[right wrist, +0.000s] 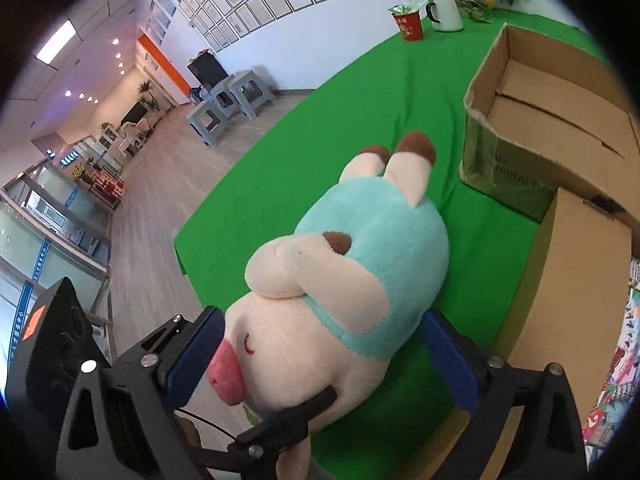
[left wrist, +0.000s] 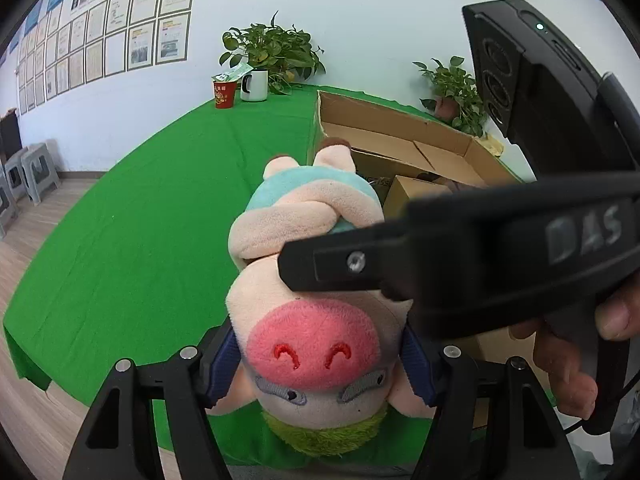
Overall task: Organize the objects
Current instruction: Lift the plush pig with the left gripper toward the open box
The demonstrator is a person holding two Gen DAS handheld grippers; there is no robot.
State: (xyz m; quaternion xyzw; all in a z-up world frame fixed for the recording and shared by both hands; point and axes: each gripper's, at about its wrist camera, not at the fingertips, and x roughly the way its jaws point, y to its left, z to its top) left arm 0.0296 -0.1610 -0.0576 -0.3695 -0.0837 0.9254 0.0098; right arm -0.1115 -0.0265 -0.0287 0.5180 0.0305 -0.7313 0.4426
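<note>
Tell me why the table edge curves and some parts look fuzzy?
Left wrist view: the fisheye lens bows the green table, and the right claw blurs because it is so near. Right wrist view: same bowing, dark vignette corners; the plush pig stays sharp.

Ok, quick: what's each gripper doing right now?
Left gripper: closed on the head of the plush pig.
Right gripper: open, fingers either side of its body, no clamp visible.
</note>
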